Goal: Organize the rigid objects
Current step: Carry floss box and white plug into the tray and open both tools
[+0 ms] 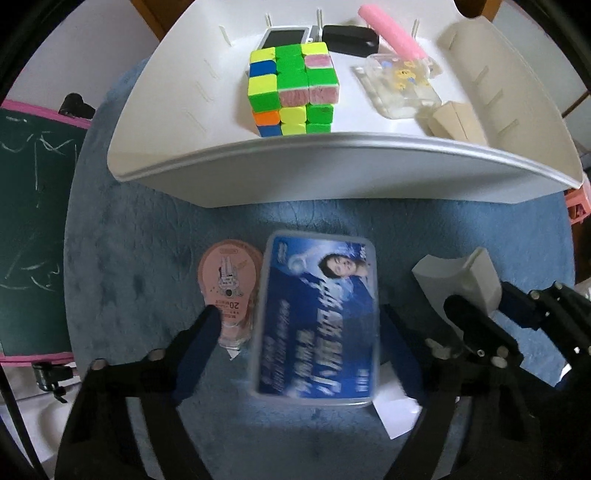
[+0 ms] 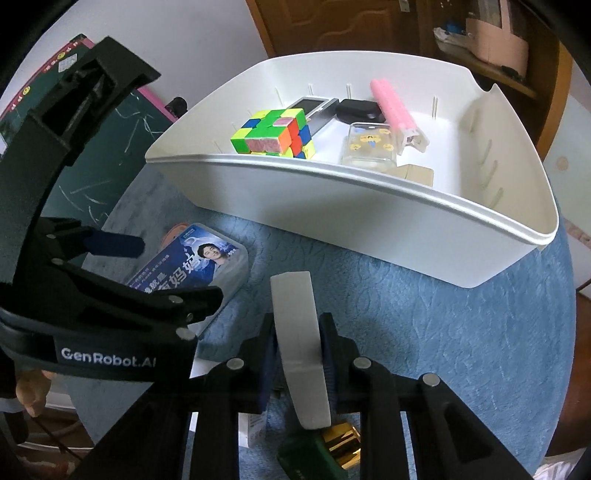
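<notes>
White curved plastic piece (image 2: 301,347) pinched edge-on between blue pads of right gripper (image 2: 300,363), jaws narrow and pressing both faces, over blue mat (image 2: 443,332). Same piece (image 1: 458,280) in the left view, just right of the blue box.

Blue-labelled clear box (image 1: 317,317) flat on mat, between fingers of left gripper (image 1: 299,350); jaws at about half spread, straddling box; contact of pads not clear. Pink bottle-shaped packet (image 1: 229,288) touching box's left edge, under left finger.

White tray (image 1: 332,166) beyond, on mat. Inside: colour cube (image 1: 291,88), clear case (image 1: 402,85), pink stick (image 1: 391,33), black item (image 1: 347,38), wooden block (image 1: 454,122).

Green-and-gold object (image 2: 325,450) below right gripper. Chalkboard (image 1: 33,229) far left.
</notes>
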Available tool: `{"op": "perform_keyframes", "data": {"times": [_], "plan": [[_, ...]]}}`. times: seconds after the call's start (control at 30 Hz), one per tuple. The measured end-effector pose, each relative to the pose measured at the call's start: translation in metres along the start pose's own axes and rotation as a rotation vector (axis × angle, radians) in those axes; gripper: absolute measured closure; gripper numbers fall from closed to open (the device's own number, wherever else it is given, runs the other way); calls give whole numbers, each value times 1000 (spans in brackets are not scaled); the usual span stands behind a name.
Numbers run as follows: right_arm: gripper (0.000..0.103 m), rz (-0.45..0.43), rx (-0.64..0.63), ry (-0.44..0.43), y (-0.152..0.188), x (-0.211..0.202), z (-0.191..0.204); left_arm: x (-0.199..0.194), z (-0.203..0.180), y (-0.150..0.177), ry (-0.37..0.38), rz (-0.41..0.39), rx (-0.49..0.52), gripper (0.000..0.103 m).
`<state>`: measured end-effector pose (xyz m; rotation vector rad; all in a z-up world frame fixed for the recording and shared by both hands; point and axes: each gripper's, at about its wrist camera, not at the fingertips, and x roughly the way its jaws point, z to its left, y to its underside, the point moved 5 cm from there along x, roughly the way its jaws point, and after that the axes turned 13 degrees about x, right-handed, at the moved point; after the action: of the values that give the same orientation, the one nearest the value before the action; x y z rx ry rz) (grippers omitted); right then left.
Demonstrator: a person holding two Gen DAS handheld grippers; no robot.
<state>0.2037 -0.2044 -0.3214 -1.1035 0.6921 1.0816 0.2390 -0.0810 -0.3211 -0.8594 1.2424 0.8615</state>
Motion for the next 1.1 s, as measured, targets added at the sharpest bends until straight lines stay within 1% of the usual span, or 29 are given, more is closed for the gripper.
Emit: {"op": "perform_keyframes", "data": {"times": [0.03, 0.1, 0.3, 0.43, 0.57, 0.63, 0.8, 0.83, 0.97, 1.1], "plan": [[80, -1, 0, 1, 0, 0, 0, 2, -1, 0, -5, 10, 10, 31], [80, -5, 2, 1, 0, 1, 0, 4, -3, 1, -2, 15, 17, 31], [82, -17, 25, -3, 2, -2, 1, -2, -3, 4, -9, -25, 39, 32], [82, -39, 25, 2, 2, -7, 4, -20, -2, 10, -5, -64, 49, 32], [82, -66, 22, -1, 2, -21, 11, -46, 2, 21, 8, -106, 50, 32], [82, -81, 18, 2, 3, -31, 17, -66, 3, 29, 15, -141, 49, 32], [82, -121, 20, 0, 5, -67, 34, -131, 21, 33, 10, -275, 48, 32], [82, -134, 27, -1, 5, -80, 39, -139, 24, 30, 7, -299, 48, 32], [82, -180, 43, -7, -5, -122, 50, -194, 44, 17, -14, -419, 47, 32], [82, -261, 28, -5, -29, -173, 65, -242, 60, -2, -24, -534, 43, 32]]}}
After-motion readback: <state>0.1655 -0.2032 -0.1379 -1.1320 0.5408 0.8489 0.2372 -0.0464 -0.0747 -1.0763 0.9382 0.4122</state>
